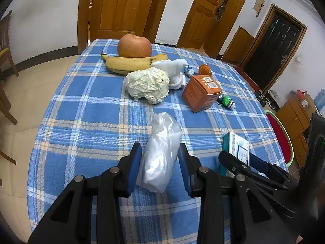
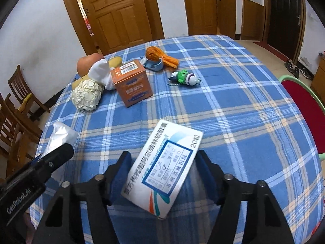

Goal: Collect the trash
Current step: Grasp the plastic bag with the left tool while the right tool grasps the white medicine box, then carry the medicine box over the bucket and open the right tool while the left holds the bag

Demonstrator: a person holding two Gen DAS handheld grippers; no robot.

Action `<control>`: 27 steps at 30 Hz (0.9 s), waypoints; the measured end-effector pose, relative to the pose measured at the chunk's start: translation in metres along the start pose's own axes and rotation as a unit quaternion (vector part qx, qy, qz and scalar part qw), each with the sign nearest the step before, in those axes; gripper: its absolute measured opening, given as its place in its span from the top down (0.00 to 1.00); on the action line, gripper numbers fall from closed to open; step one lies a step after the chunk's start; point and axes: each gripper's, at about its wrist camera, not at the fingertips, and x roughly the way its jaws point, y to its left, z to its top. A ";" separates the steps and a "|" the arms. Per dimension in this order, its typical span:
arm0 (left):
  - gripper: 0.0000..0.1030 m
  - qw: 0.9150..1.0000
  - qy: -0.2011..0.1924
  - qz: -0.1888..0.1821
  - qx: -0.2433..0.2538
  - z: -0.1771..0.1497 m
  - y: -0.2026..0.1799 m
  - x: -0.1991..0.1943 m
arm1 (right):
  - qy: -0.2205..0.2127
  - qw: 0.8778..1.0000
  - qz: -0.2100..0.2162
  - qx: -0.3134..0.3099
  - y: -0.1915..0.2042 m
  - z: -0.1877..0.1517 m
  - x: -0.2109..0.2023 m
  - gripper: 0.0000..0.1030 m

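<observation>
A crumpled clear plastic bag (image 1: 160, 152) lies on the blue plaid tablecloth (image 1: 91, 109) between the fingers of my left gripper (image 1: 159, 152), which is open around it. A white medicine box (image 2: 162, 168) with blue print lies tilted between the fingers of my right gripper (image 2: 162, 162), which is open around it. The box also shows in the left wrist view (image 1: 236, 146), beside the right gripper (image 1: 243, 160). The bag also shows in the right wrist view (image 2: 60, 137). A crumpled paper ball (image 1: 147, 84) and an orange carton (image 1: 201, 92) lie farther back.
An apple (image 1: 134, 45), a banana (image 1: 130, 63), a white sock (image 1: 175, 71), a green toy keychain (image 1: 226, 100) and an orange doll (image 2: 160, 58) sit at the far side. A red-seated chair (image 2: 300, 109) stands right of the table; wooden chairs (image 2: 18, 105) stand left.
</observation>
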 end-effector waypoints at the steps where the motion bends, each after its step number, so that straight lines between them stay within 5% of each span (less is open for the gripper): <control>1: 0.64 1.000 0.000 -0.001 0.001 0.000 -0.001 0.000 | 0.002 1.000 0.006 0.002 -0.002 0.000 -0.001 0.40; 12: 0.64 1.000 0.001 -0.017 0.016 0.004 -0.027 -0.003 | -0.026 0.998 0.056 -0.001 -0.023 0.000 -0.030 0.40; 27: 0.64 0.996 0.017 -0.067 0.056 0.014 -0.100 0.000 | -0.083 0.995 0.045 0.040 -0.106 0.016 -0.080 0.40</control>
